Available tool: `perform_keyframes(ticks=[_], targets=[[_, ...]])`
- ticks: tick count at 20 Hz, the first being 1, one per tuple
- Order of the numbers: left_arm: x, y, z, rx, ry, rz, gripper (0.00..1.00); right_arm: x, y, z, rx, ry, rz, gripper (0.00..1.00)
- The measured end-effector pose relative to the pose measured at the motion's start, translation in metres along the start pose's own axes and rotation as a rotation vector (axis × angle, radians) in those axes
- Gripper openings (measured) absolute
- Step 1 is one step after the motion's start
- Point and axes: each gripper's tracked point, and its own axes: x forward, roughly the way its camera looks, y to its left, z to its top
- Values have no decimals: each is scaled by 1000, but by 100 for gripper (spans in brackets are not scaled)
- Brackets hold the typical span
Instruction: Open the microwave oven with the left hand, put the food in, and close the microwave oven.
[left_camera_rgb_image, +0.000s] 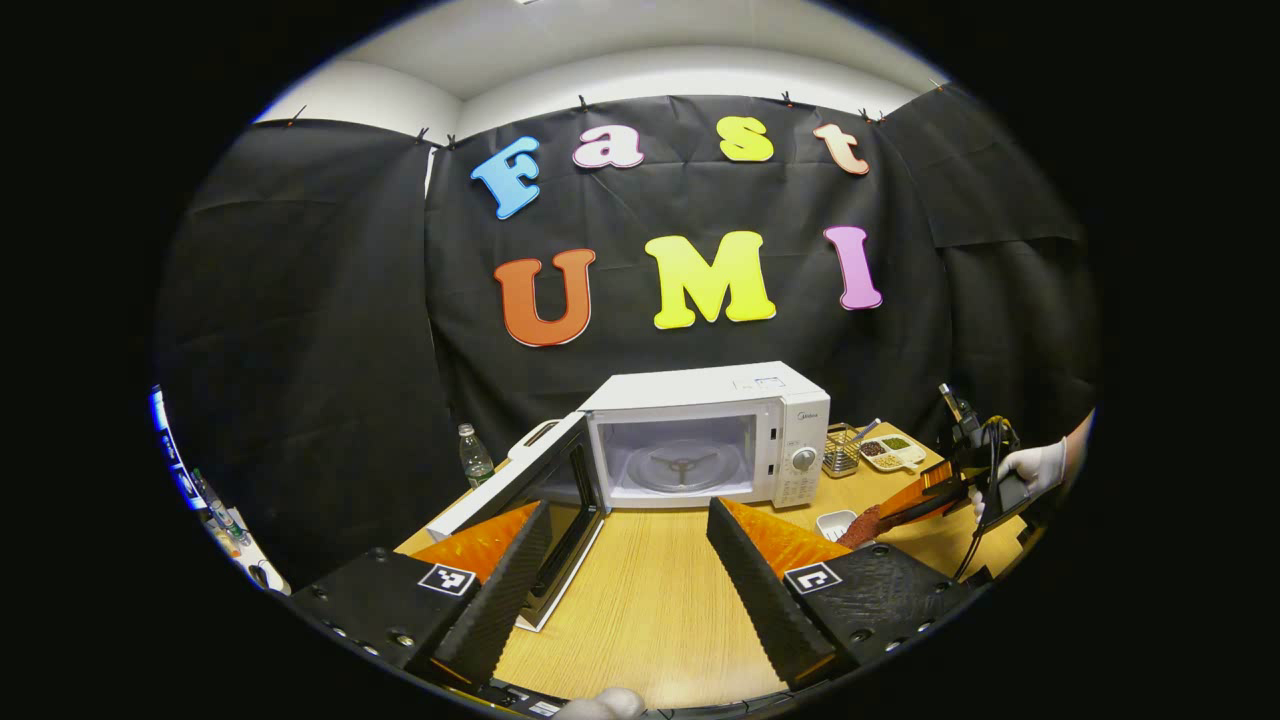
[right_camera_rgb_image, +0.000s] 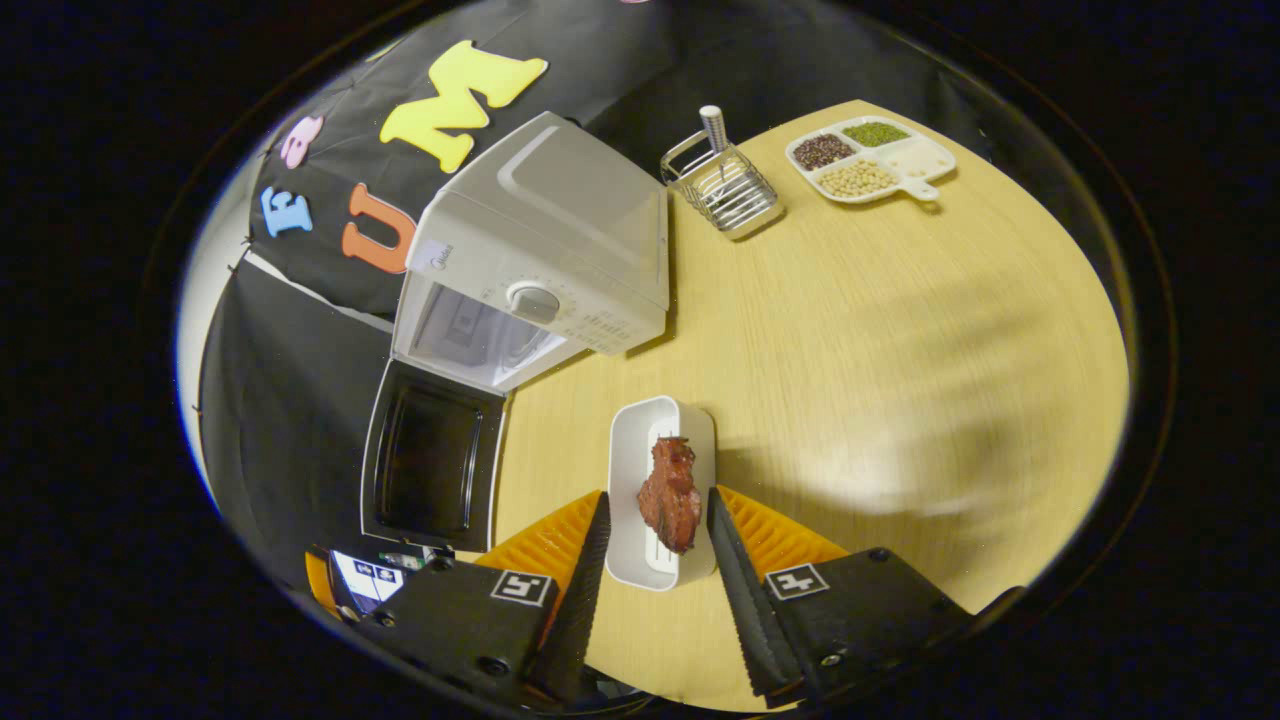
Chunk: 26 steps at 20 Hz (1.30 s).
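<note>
One microwave oven (left_camera_rgb_image: 705, 435) stands on the wooden table (left_camera_rgb_image: 650, 590) against the booth's black cloth, its door (left_camera_rgb_image: 560, 520) swung wide to the left and the cavity lit, one glass turntable (left_camera_rgb_image: 683, 466) bare inside. One piece of food — a reddish-brown chunk of meat (right_camera_rgb_image: 670, 495) — sits in one small white rectangular dish (right_camera_rgb_image: 660, 490) on the table in front of the oven, off toward its control side. The right gripper (right_camera_rgb_image: 655, 560) hangs over that dish with its fingers spread, one on each side of the dish; whether they touch it I cannot tell. In the left gripper view a gloved hand (left_camera_rgb_image: 1035, 468) holds that gripper at the far right. The left gripper (left_camera_rgb_image: 625, 575) is spread too, pinching nothing, its left finger in front of the open door. Farther back: one wire basket (right_camera_rgb_image: 725, 188) with a utensil standing in it, one divided tray (right_camera_rgb_image: 868, 160) with four compartments of beans and grains, one water bottle (left_camera_rgb_image: 475, 456) left of the oven
</note>
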Motion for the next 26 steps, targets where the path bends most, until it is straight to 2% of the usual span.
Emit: perform_keyframes(ticks=[2,3,5,6,8,11,15,16,23,26], targets=[[-2,-1,-3,-2,10,5,96,0,-1,3,-22,17,-13,46],[-1,0,-3,-1,11,7,89,0,-3,2,-32,35,-28,42],[0,0,-6,-2,13,7,88,-1,-10,2,-33,43,-51,31],[1,1,-7,-3,15,6,88,-1,-13,3,-18,43,-56,21],[1,4,-8,-6,19,4,88,-3,-13,1,47,38,-39,9],[3,9,-12,-4,26,0,88,-4,-8,-3,70,41,-18,5],[7,16,-12,-3,25,-13,89,-15,0,0,51,6,-28,2],[7,18,-12,-3,22,-17,96,-18,7,3,36,-4,-25,2],[8,30,-12,-10,18,-63,96,-37,82,19,-31,-118,27,2],[9,36,-12,-4,18,-88,96,-29,125,27,44,-209,76,2]])
